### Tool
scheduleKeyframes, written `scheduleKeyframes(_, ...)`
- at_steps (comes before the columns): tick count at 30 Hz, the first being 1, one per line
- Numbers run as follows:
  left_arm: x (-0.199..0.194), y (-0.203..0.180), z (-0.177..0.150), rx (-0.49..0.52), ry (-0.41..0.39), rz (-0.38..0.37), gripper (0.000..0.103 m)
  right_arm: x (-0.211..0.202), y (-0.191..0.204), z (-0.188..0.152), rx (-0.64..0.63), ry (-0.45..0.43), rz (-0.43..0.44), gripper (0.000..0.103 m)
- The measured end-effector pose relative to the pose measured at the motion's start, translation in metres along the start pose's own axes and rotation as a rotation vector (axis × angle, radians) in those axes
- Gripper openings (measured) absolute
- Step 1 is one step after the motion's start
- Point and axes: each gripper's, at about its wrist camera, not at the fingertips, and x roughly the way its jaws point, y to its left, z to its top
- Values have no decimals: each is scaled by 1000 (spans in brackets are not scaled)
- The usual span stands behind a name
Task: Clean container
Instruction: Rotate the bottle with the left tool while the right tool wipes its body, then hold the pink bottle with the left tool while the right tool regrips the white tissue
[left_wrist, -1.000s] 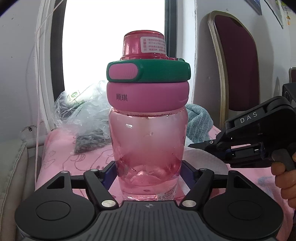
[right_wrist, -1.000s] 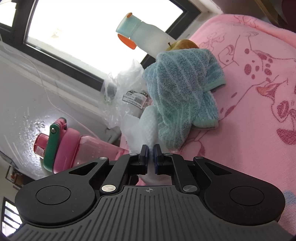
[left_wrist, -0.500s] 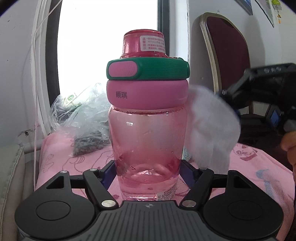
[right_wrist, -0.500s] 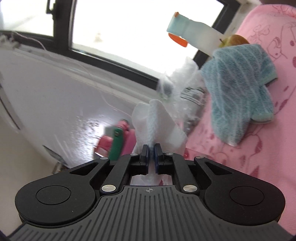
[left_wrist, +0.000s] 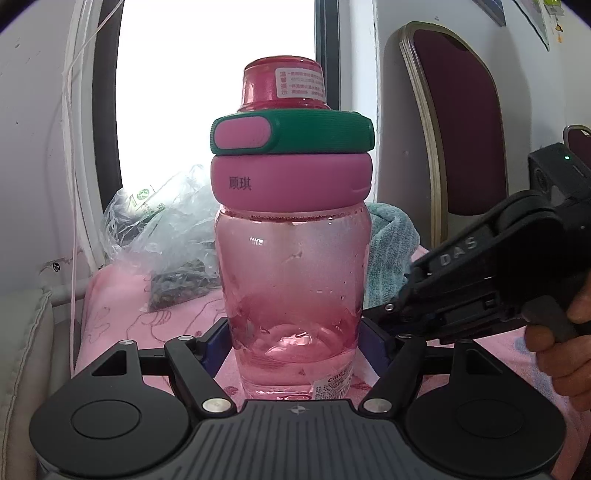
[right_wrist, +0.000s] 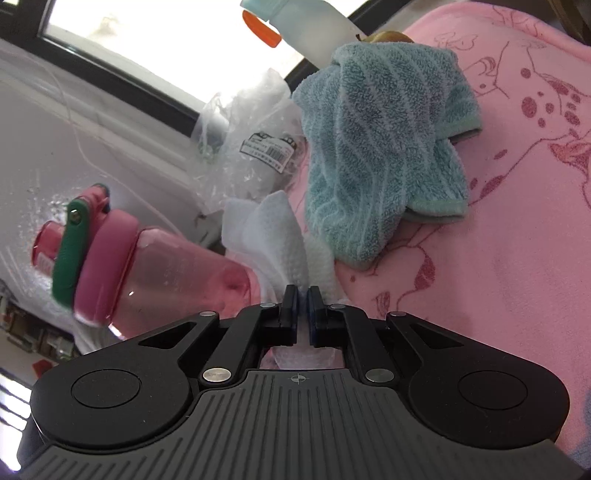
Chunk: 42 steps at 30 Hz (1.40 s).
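Note:
A clear pink bottle (left_wrist: 291, 288) with a pink and green lid stands upright on the pink cloth, and my left gripper (left_wrist: 293, 341) is shut on its lower body. The same pink bottle (right_wrist: 147, 269) shows at the left of the right wrist view. My right gripper (right_wrist: 303, 295) is shut on a white paper tissue (right_wrist: 273, 236), whose folds press against the bottle's lower side. From the left wrist view the right gripper's black body (left_wrist: 476, 280) reaches in at the bottle's right, held by a hand (left_wrist: 565, 350); the tissue is hidden there.
A teal towel (right_wrist: 384, 147) lies bunched on the pink patterned cloth (right_wrist: 517, 221). A crumpled plastic bag (left_wrist: 166, 240) sits behind the bottle by the window. A pale bottle with an orange cap (right_wrist: 295, 26) stands at the back. A maroon chair (left_wrist: 454, 129) is behind right.
The right gripper with the tissue was raised beside the lid half a second ago and has dropped back down to the bottle's lower right side. The left gripper and bottle stayed put.

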Motion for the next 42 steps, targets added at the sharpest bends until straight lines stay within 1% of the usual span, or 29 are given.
scheduleKeyframes(1,1,1,0,-1,1,-1,71,-7,-1,0,-6,-10,32,10)
scheduleKeyframes(2,1,0,0,0,2,-1,71,-13,-3,1,0,-17,99,10)
scheduleKeyframes(4,2,-1,0,11,5,5,71,-24,-3,3,18,-39,259,10)
scheduleKeyframes(5,2,-2,0,12,6,7,71,-27,-1,2,11,-51,315,10)
scheduleKeyframes(7,3,-1,0,4,7,8,71,-30,1,1,23,-85,395,10)
scheduleKeyframes(8,3,0,0,5,7,6,71,-29,-1,2,55,-111,442,10)
scheduleKeyframes(10,3,-1,-1,14,9,10,71,-25,-7,1,131,-163,488,11)
scheduleKeyframes(11,4,-2,-1,22,9,12,71,-21,-10,2,166,-175,474,11)
scheduleKeyframes(13,4,-4,-1,31,9,16,71,-9,-12,4,208,-167,378,10)
scheduleKeyframes(14,4,-4,-1,28,9,15,71,-3,-12,4,205,-146,290,10)
scheduleKeyframes(16,4,-3,-1,28,8,14,71,12,-10,3,151,-78,49,10)
scheduleKeyframes(17,4,-3,-1,29,8,15,71,19,-7,1,112,-45,-39,10)
scheduleKeyframes(18,5,-3,-1,29,8,15,71,23,-4,-1,70,-24,-93,10)
scheduleKeyframes(21,6,-3,-1,28,9,19,71,19,3,-2,11,-31,-114,9)
scheduleKeyframes(24,6,-4,0,14,14,34,72,7,-1,0,2,-88,-135,9)
scheduleKeyframes(25,6,-4,0,5,15,43,71,5,-3,1,8,-94,-142,9)
scheduleKeyframes(26,6,-6,0,-4,16,57,73,5,-6,2,18,-92,-148,9)
scheduleKeyframes(27,6,-8,0,-13,12,76,75,2,-10,3,32,-89,-150,9)
scheduleKeyframes(29,4,-15,1,-45,-11,124,85,-1,-17,6,59,-87,-149,10)
scheduleKeyframes(31,3,-23,4,-87,-38,186,91,0,-19,7,74,-93,-146,10)
scheduleKeyframes(33,6,-34,7,-123,-46,250,91,-1,-19,8,83,-102,-147,12)
scheduleKeyframes(36,19,-45,12,-154,-11,342,91,-5,-22,6,96,-114,-148,16)
scheduleKeyframes(37,22,-47,13,-161,9,367,89,-5,-22,6,100,-114,-146,17)
scheduleKeyframes(38,26,-47,14,-165,28,384,80,-5,-23,7,103,-114,-144,18)
scheduleKeyframes(39,28,-45,14,-169,43,386,72,-7,-23,6,104,-115,-142,18)
scheduleKeyframes(42,25,-37,13,-152,50,333,72,-12,-24,7,108,-129,-134,21)
